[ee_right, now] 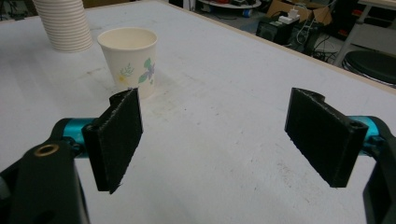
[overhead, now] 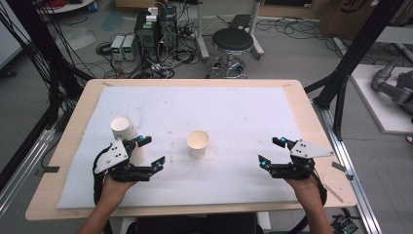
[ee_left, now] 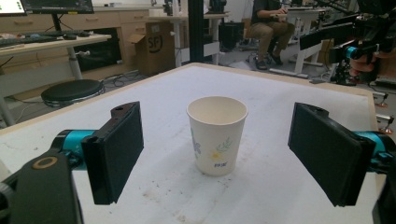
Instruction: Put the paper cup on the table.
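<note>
A single white paper cup (overhead: 197,143) with a flower print stands upright in the middle of the white mat (overhead: 229,112). My left gripper (overhead: 152,150) is to its left, open, and points at it. In the left gripper view the cup (ee_left: 217,135) stands a little beyond the two black pads (ee_left: 116,149), centred between them and untouched. A stack of paper cups (overhead: 124,131) stands just behind the left gripper. At the mat's right my right gripper (overhead: 269,151) is open with nothing between its pads (ee_right: 119,140). The cup (ee_right: 130,60) and the stack (ee_right: 63,23) lie farther off in the right gripper view.
The mat covers a wooden table (overhead: 311,122). Beyond the table's far edge stand a black stool (overhead: 233,41) and electronics with cables (overhead: 156,34) on the floor. Black frame posts (overhead: 350,58) flank the table at both sides.
</note>
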`<state>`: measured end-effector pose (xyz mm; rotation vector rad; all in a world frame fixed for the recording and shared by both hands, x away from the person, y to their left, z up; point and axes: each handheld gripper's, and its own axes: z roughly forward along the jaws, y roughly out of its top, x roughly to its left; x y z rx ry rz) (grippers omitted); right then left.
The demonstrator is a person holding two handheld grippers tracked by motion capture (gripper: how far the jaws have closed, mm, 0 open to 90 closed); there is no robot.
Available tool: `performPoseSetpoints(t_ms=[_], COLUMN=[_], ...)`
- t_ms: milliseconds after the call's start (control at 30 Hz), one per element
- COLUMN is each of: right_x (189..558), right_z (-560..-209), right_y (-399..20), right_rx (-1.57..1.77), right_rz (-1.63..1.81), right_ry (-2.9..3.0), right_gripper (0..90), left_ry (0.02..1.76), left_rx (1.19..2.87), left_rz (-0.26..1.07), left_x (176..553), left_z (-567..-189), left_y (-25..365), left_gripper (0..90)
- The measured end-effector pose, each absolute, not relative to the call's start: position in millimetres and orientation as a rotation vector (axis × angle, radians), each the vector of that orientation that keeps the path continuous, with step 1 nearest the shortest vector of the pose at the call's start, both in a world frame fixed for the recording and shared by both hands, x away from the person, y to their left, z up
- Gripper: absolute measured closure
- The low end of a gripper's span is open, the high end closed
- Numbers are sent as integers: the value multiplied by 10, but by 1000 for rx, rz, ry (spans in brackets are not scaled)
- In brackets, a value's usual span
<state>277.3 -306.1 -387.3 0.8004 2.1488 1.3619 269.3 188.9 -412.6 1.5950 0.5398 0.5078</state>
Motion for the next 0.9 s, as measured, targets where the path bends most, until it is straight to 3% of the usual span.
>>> performPoseSetpoints(t_ms=[900], right_x=[2766], right_z=[-3896], right_y=[-3040], right_rx=[795], right_rz=[1352], right_ry=[2150], right_gripper=[193], left_ry=[543], left_rx=[1596], left_rz=[499], left_x=[2711], left_z=[-4161], left_y=[1877], left_gripper=[182])
